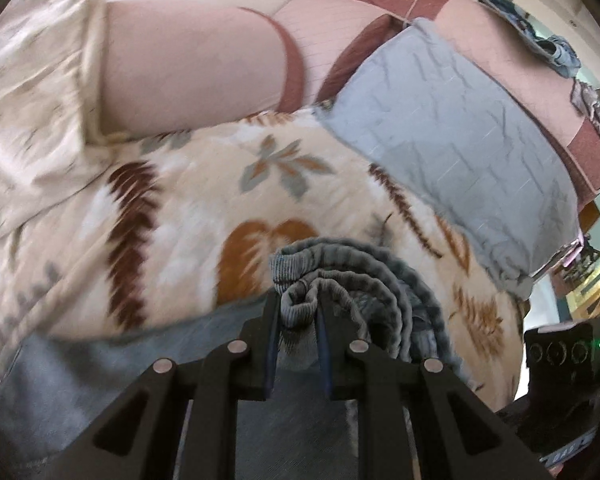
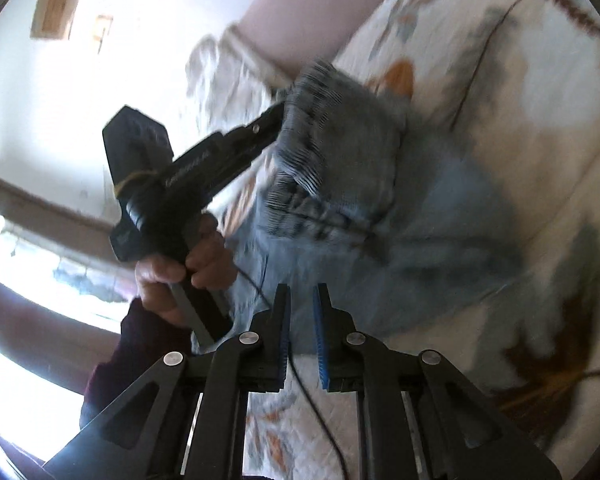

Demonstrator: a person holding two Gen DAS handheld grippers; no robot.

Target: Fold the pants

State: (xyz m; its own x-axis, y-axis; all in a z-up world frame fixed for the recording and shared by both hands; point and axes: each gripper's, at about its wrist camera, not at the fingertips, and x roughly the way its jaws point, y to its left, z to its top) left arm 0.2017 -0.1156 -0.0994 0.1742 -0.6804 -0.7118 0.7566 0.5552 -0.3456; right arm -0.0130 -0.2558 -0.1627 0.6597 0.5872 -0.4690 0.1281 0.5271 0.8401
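Note:
The blue-grey pants lie on a cream quilt with a leaf print. My left gripper is shut on a bunched fold of their ribbed waistband and lifts it off the quilt. In the right wrist view the pants hang from the left gripper, which a hand holds, with the legs trailing down over the quilt. My right gripper hovers over the pale lower part of the pants. Its blue pads stand close together with nothing between them.
A grey-blue pillow and a pink pillow lie at the far side of the bed. A black cable runs under my right gripper. Bright windows are at the left, and the picture is blurred.

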